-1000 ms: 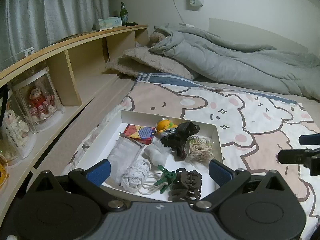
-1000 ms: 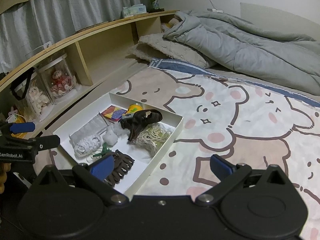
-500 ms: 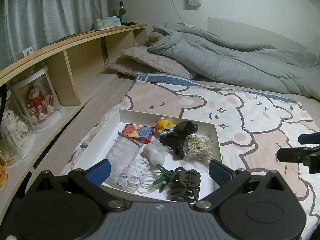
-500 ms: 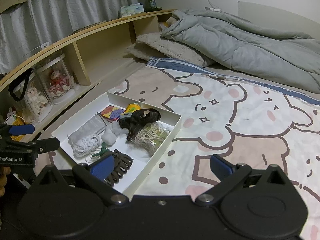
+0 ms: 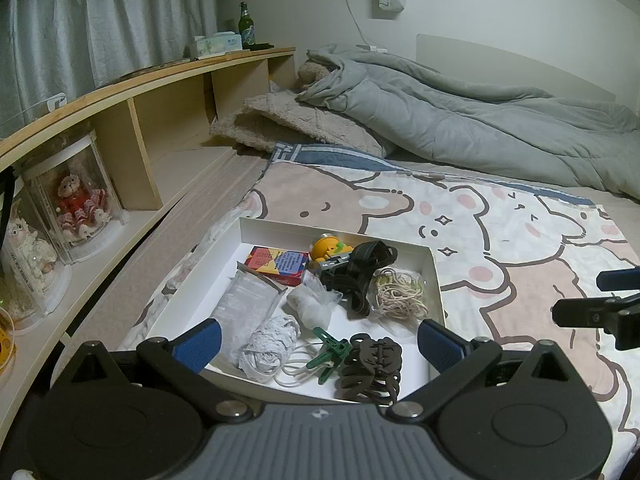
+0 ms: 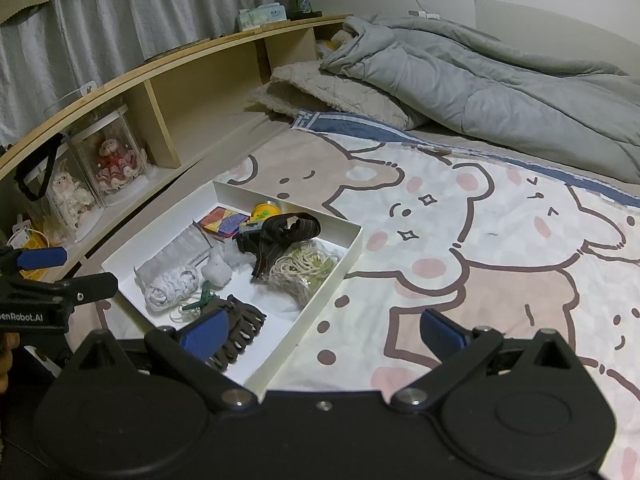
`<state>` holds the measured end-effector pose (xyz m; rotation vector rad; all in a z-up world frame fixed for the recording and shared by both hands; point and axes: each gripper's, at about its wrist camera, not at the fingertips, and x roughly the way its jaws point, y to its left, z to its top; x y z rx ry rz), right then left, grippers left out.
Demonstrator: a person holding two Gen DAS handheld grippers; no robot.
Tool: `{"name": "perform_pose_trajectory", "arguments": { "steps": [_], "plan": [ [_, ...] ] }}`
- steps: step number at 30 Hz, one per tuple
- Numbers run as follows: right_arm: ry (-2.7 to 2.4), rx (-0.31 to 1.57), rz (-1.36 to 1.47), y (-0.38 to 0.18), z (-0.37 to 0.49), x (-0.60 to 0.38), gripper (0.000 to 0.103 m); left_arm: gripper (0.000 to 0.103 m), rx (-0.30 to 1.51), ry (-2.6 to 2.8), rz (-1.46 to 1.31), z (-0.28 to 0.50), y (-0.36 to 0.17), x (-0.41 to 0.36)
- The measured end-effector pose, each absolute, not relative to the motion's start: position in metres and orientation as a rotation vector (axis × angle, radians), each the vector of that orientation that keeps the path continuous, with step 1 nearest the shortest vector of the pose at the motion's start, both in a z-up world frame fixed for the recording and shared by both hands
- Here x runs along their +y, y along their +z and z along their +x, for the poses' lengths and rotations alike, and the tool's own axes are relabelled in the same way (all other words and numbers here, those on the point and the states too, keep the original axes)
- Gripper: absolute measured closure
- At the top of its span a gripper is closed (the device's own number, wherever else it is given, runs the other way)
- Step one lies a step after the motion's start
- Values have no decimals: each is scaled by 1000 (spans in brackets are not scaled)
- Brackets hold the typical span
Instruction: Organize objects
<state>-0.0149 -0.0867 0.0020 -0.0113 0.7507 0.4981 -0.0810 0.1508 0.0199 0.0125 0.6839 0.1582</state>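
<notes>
A white tray lies on the bear-print bed sheet; it also shows in the right wrist view. It holds a brown hair claw, a green clip, a white lace bundle, a clear packet, a colourful card box, a yellow toy, a black strap and a string bundle. My left gripper is open and empty above the tray's near end. My right gripper is open and empty over the tray's right near edge.
A wooden shelf runs along the left with clear doll cases. A grey duvet and a pillow lie at the head of the bed. A bottle and a tissue box stand on the shelf top.
Both grippers have drifted slightly; the tray sits a little lower and closer in the right wrist view. Nothing was taken or let go.
</notes>
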Motion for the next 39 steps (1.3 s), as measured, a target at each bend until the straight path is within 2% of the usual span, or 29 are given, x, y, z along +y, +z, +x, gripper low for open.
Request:
{"name": "perform_pose_trajectory", "arguments": {
  "steps": [39],
  "plan": [
    [495, 763, -19, 0, -15, -87, 0, 0, 684, 155, 17, -81, 20, 149]
  ]
}}
